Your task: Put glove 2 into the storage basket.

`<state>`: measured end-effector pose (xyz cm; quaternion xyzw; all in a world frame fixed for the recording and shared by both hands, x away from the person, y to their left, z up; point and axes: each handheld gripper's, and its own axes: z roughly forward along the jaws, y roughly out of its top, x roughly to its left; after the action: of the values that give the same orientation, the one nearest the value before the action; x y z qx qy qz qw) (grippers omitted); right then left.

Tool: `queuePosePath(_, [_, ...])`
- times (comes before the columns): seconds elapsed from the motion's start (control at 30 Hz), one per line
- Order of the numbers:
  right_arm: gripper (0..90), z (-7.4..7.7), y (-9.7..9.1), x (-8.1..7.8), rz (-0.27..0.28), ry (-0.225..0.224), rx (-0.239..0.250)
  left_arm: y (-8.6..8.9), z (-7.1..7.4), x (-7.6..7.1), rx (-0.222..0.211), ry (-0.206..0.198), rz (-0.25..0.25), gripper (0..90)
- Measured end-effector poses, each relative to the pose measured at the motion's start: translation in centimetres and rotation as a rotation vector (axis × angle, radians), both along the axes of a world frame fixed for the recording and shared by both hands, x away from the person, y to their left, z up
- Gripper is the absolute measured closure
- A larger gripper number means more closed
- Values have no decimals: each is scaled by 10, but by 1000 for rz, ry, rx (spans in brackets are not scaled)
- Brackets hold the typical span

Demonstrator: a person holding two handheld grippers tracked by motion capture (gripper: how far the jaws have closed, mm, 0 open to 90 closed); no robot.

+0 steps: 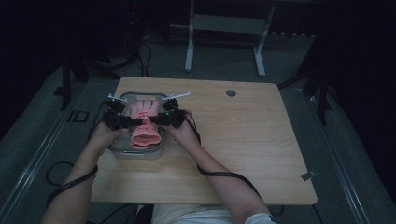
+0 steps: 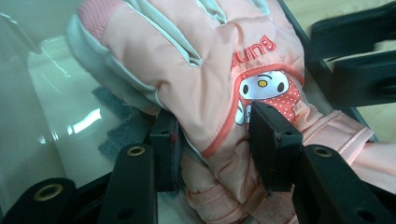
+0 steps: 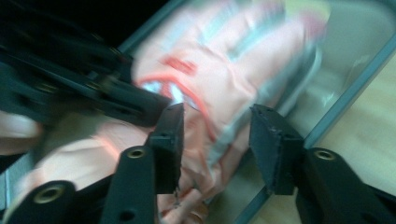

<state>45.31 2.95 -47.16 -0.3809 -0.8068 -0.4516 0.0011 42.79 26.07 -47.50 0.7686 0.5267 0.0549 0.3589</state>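
Glove: pink padded fabric glove (image 1: 144, 122) with pale mint panels and a printed cartoon rabbit patch, lying flat in a shallow grey plastic tray (image 1: 122, 150), fingers pointing away from the person.
Left gripper (image 1: 136, 122): jaws partly spread around the wrist end of the glove; in the left gripper view one pad lies against the rabbit patch, the other at the glove's edge, and whether they press cannot be told.
Right gripper (image 1: 152, 121): jaws apart, straddling the glove's opposite edge just inside the tray rim; the blurred right gripper view shows fabric between the pads but no clear squeeze.
Handling: likely light, soft and squashy; the quilted shell should give under the pads and may slide on its smooth surface.
Where to hold: the strapped cuff, directly ahead of both grippers, looks the firmest place.
Edges: tray walls stand close on the outer side of each gripper, leaving little sideways room.
Open room: bare pale wooden counter (image 1: 243, 140) stretches wide beyond the right gripper; space above the tray is free.
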Motion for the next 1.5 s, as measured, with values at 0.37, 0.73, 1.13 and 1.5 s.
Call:
queuePosePath(0.37, [223,14,-19,-4,122,-82,108,3,21,-16,-23,-179,46,107])
queuePosePath(0.73, [149,19,-49,-10,147,-169,102,-10,41,-41,-45,-326,15,13])
queuePosePath(1.13, [141,21,-81,-20,163,-224,80,-59,57,-69,-56,-419,-130,13])
queuePosePath(1.5, [141,14,-107,-27,176,-227,38,-112,56,-91,-73,-459,-284,13])
